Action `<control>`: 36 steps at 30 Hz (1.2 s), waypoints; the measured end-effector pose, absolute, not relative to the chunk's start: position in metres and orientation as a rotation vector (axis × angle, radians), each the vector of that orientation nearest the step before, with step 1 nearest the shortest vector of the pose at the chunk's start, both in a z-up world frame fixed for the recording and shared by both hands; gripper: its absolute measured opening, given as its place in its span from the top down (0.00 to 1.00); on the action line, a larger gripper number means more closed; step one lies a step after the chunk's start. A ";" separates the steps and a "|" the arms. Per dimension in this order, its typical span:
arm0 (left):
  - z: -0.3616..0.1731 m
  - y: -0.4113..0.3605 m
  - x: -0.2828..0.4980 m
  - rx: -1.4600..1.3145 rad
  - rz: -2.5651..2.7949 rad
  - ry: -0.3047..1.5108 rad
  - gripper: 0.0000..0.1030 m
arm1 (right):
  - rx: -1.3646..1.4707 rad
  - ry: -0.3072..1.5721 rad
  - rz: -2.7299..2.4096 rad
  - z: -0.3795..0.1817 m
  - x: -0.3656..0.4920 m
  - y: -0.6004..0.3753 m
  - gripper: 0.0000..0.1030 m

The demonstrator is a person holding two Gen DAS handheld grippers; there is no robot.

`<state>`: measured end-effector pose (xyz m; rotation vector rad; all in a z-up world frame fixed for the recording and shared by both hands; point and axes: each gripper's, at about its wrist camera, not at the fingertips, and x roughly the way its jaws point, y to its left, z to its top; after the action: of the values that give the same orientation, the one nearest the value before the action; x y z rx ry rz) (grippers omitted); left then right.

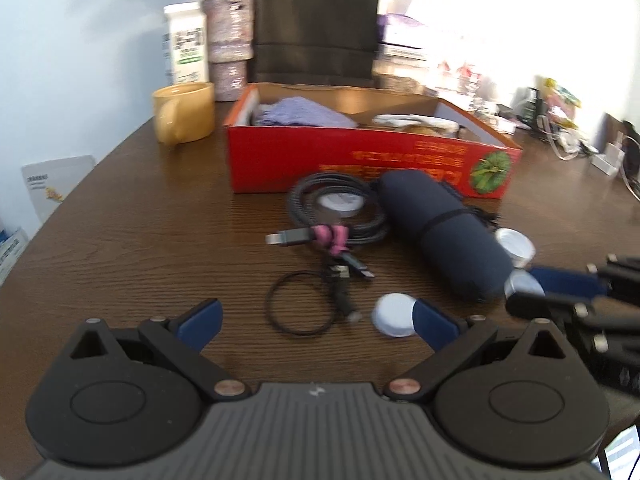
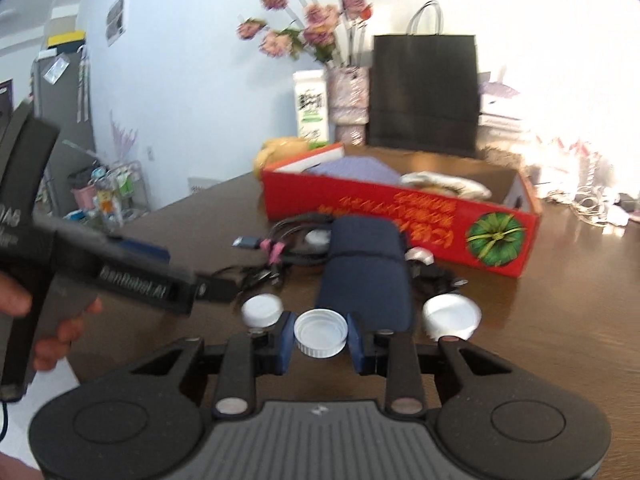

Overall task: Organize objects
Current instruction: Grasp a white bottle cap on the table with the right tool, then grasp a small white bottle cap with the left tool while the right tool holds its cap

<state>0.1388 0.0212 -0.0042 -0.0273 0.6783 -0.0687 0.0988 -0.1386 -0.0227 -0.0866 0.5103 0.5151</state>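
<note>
Hard daylight blows out the far right beyond both grippers; frames are motion-blurred, with fisheye bending at edges.

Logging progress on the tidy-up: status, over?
Right gripper shut on white cap. Left gripper open, empty. Red box ahead; navy roll and cables between.

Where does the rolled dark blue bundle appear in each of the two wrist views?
Left wrist view: the dark blue bundle lies right of centre, slanting toward the lower right, beside the coiled cable.
Right wrist view: it lies at centre, pointing straight ahead above the right tongs.
Shared landmark: the red box behind it.
</note>
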 end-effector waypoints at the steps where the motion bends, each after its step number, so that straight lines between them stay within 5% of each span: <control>1: -0.005 0.016 0.139 -0.015 -0.084 0.674 0.01 | -0.081 0.507 0.503 -0.022 0.100 -0.142 0.73; 5: -0.005 -0.004 0.140 0.039 -0.139 0.666 0.11 | -0.062 0.499 0.471 -0.021 0.104 -0.155 0.73; 16: -0.011 -0.028 0.148 0.081 -0.212 0.687 0.60 | -0.032 0.485 0.455 -0.022 0.111 -0.168 0.73; 26: -0.018 -0.026 0.152 0.086 -0.204 0.706 0.60 | -0.023 0.486 0.461 -0.024 0.111 -0.169 0.73; 28: -0.018 -0.025 0.151 0.079 -0.209 0.703 0.72 | -0.022 0.487 0.458 -0.025 0.111 -0.170 0.73; 36: -0.010 -0.021 0.148 0.048 -0.227 0.664 0.72 | -0.023 0.480 0.461 -0.023 0.114 -0.170 0.73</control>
<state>0.1478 -0.0209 -0.0101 0.0480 0.6638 -0.2270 0.1142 -0.1697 -0.0229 -0.0235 0.4795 0.4611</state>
